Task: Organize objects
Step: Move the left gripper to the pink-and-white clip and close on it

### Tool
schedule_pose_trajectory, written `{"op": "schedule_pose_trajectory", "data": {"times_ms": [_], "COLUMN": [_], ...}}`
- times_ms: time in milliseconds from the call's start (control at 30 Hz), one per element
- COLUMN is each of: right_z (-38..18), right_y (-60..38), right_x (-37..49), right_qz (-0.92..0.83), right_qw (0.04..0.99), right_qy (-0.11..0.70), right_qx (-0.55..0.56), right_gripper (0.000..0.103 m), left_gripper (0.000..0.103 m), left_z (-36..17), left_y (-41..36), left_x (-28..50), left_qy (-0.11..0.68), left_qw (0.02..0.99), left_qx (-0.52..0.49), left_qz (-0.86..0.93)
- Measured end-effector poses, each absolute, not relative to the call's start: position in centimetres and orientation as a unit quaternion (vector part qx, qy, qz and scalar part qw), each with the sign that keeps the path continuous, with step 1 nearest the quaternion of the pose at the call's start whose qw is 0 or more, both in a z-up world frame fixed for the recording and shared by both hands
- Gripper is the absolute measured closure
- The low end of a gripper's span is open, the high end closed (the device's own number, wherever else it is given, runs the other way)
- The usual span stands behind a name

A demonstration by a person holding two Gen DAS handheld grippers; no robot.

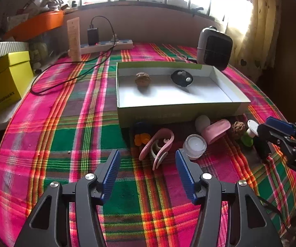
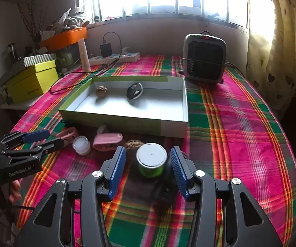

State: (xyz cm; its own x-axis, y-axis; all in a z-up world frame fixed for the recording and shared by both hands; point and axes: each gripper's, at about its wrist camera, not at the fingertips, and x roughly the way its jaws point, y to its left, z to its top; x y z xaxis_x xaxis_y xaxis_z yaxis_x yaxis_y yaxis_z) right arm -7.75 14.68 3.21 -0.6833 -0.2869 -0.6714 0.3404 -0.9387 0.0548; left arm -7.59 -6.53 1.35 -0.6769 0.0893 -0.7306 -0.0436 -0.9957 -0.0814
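An open green-walled box (image 1: 178,113) holds a walnut (image 1: 142,78) and a black key fob (image 1: 181,78). In front of it on the plaid cloth lie a pink curved clip (image 1: 158,144), a small white-lidded jar (image 1: 195,145), a pink case (image 1: 215,130), a second walnut (image 1: 238,128) and a green bottle (image 2: 151,162) with a white cap. My left gripper (image 1: 148,156) is open just short of the clip, nothing between its pads. My right gripper (image 2: 148,151) is open around the green bottle, with small gaps on both sides.
A grey heater (image 2: 204,59) stands behind the box at the right. A power strip (image 1: 106,46) with a black charger and trailing cable, a cream tube (image 1: 74,39) and a yellow box (image 1: 5,82) sit at the back left. Small orange pieces (image 1: 141,139) lie by the clip.
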Motion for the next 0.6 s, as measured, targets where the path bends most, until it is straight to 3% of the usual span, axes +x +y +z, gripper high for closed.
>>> {"op": "schedule_pose_trajectory", "data": {"times_ms": [600], "right_z": [2.5], "right_y": [15.9], "right_x": [-8.4], "right_qz": [-0.911], "right_qw": [0.169], "right_qy": [0.022], "right_qx": [0.375], "right_gripper": [0.055], "left_gripper": [0.050], "left_z": [0.8], "left_y": [-5.0], "left_x": [-8.4], "left_qy": [-0.044], "left_qw": [0.068], "left_qx": [-0.417], "left_qz": [0.905]}}
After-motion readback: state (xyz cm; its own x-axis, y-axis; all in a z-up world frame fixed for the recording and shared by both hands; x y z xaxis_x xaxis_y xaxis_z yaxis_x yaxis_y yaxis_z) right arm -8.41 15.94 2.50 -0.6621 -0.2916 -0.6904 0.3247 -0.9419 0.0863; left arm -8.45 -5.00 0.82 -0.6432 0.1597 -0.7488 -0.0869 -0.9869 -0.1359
